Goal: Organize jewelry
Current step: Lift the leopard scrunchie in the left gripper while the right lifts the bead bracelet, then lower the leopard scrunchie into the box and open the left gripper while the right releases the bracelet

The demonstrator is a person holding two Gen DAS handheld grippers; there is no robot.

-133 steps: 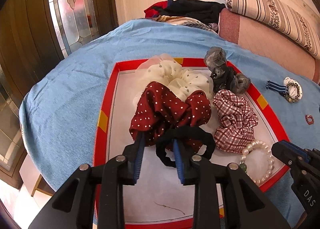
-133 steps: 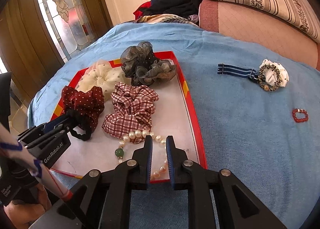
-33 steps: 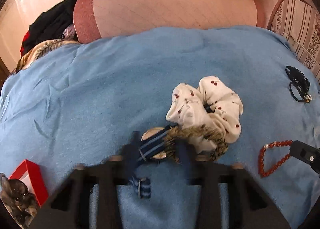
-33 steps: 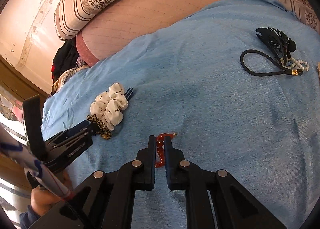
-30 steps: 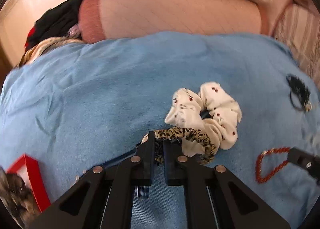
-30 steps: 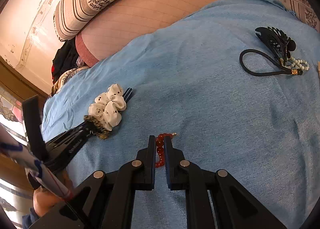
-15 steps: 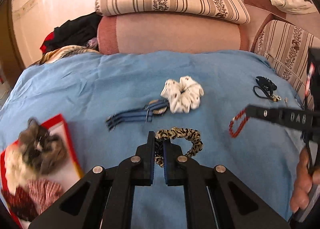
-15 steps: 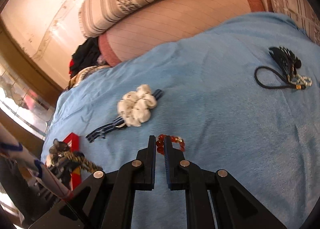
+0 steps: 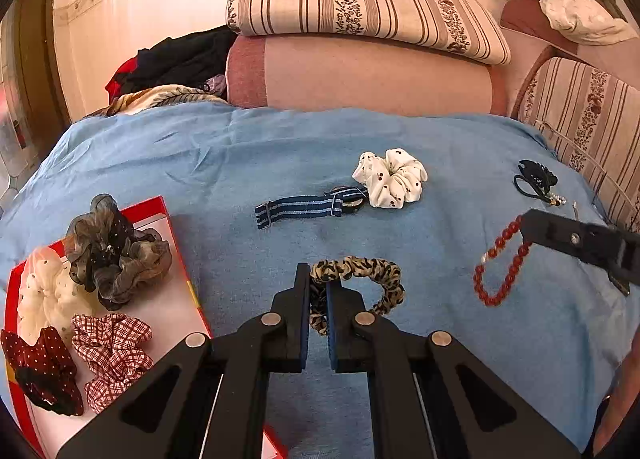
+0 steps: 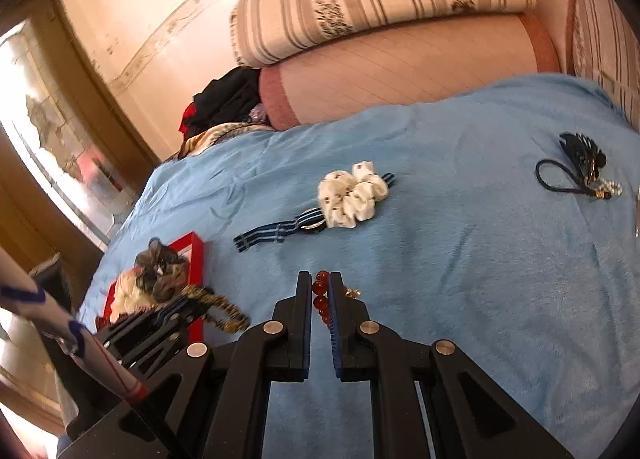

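Note:
My left gripper is shut on a leopard-print scrunchie and holds it above the blue cloth. My right gripper is shut on a red bead bracelet, which hangs from it in the left wrist view. A red-rimmed tray at the left holds grey, cream, plaid and dark red dotted scrunchies. The left gripper with the leopard scrunchie hangs beside the tray in the right wrist view.
On the cloth lie a white cherry-print scrunchie, a blue striped watch band and, far right, a black claw clip with hair tie and pearls. Cushions and a clothes pile stand behind.
Both grippers closed on their items and lifted them off the cloth. Both have drawn back and swung left toward the tray, which is in view again.

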